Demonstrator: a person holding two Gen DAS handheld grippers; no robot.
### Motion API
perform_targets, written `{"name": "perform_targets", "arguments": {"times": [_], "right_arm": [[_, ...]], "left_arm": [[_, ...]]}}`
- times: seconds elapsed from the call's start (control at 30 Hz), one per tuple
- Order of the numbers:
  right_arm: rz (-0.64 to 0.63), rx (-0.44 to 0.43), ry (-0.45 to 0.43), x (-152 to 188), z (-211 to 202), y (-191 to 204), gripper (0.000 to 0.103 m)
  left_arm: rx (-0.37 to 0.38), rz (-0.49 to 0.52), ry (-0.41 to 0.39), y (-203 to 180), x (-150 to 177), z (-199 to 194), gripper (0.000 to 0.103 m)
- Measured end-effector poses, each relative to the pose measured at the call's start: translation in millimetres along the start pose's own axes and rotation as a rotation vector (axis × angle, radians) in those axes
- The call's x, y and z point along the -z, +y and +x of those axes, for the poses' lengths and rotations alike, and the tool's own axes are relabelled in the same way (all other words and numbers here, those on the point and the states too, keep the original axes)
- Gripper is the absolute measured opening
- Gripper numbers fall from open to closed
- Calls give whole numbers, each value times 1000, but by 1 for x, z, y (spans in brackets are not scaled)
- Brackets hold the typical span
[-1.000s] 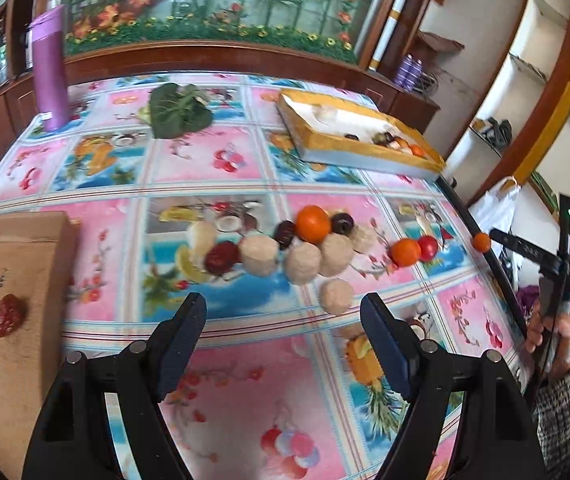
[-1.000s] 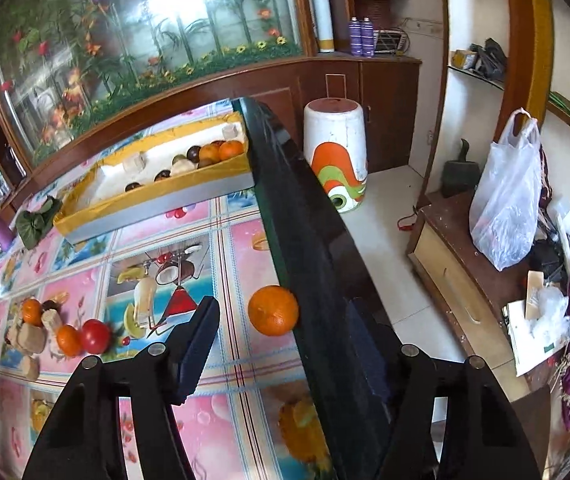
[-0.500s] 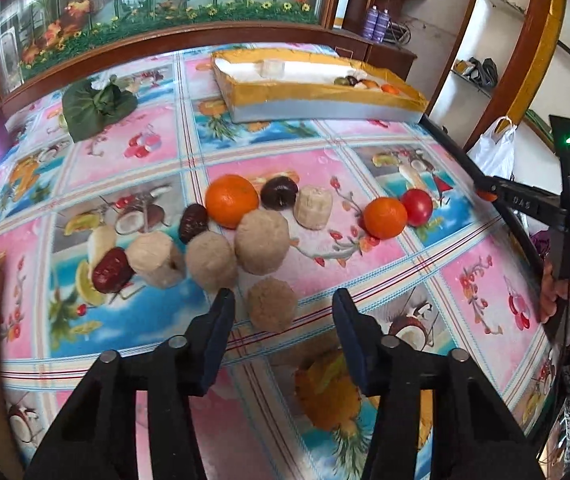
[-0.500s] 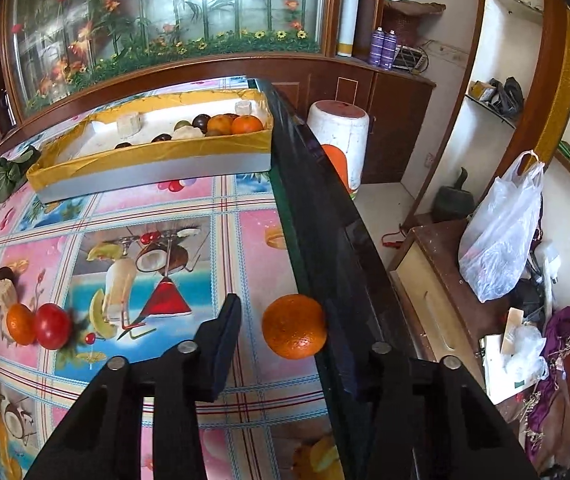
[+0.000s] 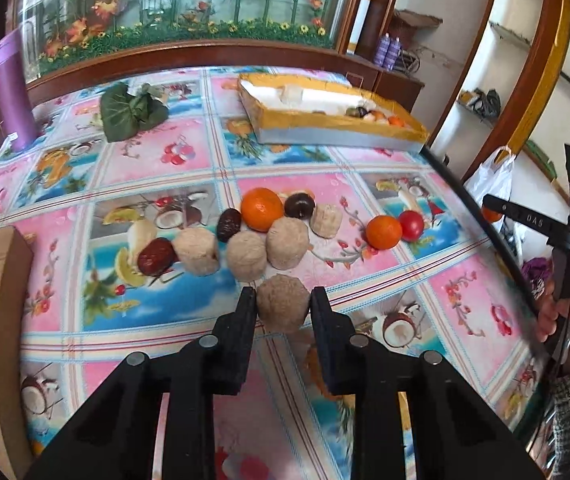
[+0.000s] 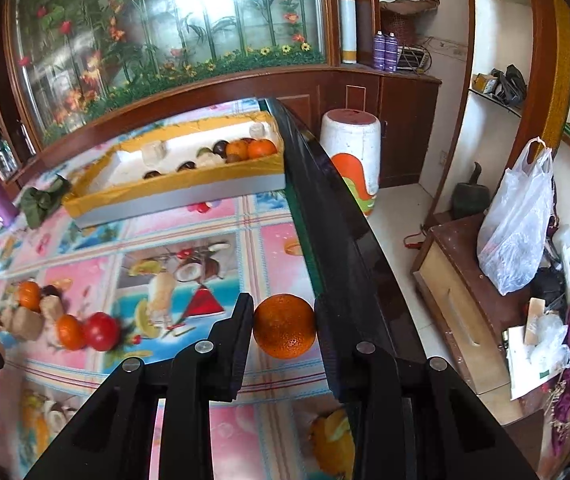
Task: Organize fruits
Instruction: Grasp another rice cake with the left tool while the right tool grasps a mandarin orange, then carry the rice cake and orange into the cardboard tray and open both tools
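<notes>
Nearest, the left tongs [image 5: 284, 304] pinch a beige, crumbly-looking ball [image 5: 283, 307] across its middle, the right tongs [image 6: 284, 326] are closing on a firm, likely slick orange [image 6: 284, 325] at the bench's [image 6: 213, 216] right edge; beyond, the yellow-rimmed tray [image 6: 173, 184] holds sorted fruit.

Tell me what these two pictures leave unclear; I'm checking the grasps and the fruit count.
- Tray contents: left wrist view, the near yellow wall hides most; pieces too small to name.
- Brown ball underside: left gripper fingers cover its sides.
- Orange: right wrist view, whether it has left the tablecloth is unclear.
- Fruit pile: blurred, cut off by the left edge.
</notes>
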State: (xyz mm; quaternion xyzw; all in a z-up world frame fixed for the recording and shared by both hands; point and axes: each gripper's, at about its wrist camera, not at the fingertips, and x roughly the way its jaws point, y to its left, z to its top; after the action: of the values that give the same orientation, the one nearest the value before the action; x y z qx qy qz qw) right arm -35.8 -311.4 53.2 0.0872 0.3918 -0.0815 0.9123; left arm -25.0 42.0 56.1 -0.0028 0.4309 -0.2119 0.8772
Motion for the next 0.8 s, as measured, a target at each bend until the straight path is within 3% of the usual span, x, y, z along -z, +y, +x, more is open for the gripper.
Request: {"name": "perform_targets", "arguments": {"times": [0.17,0.3,0.47,0.63,0.73,0.8], "right_arm": [[-17,-56,-19,-1,-26,25,34],[-67,-136,-48,-7,-50,68,34],[-166,-282,-86,-21,-81,148,34],[-292,-460,-118,-38,-111,251,34],[-359,-562,-97,-46,-119,320,34],[-406,-595,-82,-46,-118,363,34]], "left_arm": [[23,-81,-64,28,8,-37,26],[-10,-142,-119,66,15,-74,26],[-122,-204,-180,134,22,-133,27],[-299,-244,-201,210,16,-184,27],[-400,-233,-196,241,9,-193,27],[-414,-253,-175,264,7,-190,27]]}}
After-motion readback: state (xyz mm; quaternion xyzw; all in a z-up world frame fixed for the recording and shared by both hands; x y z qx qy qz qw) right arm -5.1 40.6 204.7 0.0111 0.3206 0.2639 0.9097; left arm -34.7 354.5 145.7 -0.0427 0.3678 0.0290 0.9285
